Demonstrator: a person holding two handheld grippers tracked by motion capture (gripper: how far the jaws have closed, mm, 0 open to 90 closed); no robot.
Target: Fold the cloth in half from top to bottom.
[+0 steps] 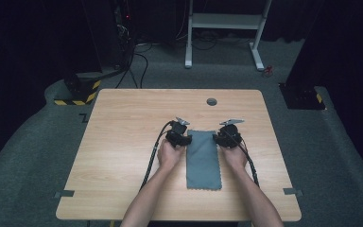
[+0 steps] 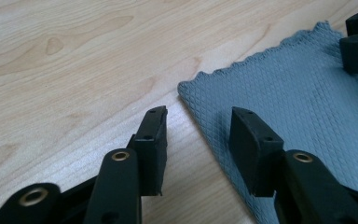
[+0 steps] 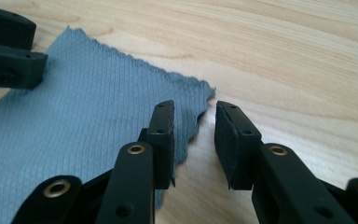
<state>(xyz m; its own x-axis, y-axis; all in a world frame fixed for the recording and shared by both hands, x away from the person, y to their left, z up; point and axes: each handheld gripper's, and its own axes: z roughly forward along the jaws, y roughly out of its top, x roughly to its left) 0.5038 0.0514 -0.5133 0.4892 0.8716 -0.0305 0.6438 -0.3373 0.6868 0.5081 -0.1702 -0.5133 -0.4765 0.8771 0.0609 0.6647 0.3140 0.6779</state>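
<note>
Status: the grey cloth (image 1: 203,160) lies flat on the wooden worktop (image 1: 123,142) as a long narrow strip, running away from the person. Its narrow outline suggests it may already be folded lengthwise, though no layered edge can be made out. No grasp is made yet; the work in hand appears to be taking the two far corners, probably to fold the strip toward the person.

Left gripper (image 2: 198,128): jaws released, straddling the far left corner of the cloth. One jaw stands over bare wood, the other over the fabric. Nothing is held.

Right gripper (image 3: 195,122): jaws released with a narrower gap, set at the far right corner. One jaw is over the fabric, the other over bare wood. Nothing is held.

In the high view, both grippers sit at the far end of the cloth, one at each side.

Cloth appearance: blue-grey, with a fine diamond-patterned weave and pinked, scalloped edges. The far right corner curls slightly; the rest lies smooth.

Remaining: close both grippers on the corners, lift, fold.
</note>
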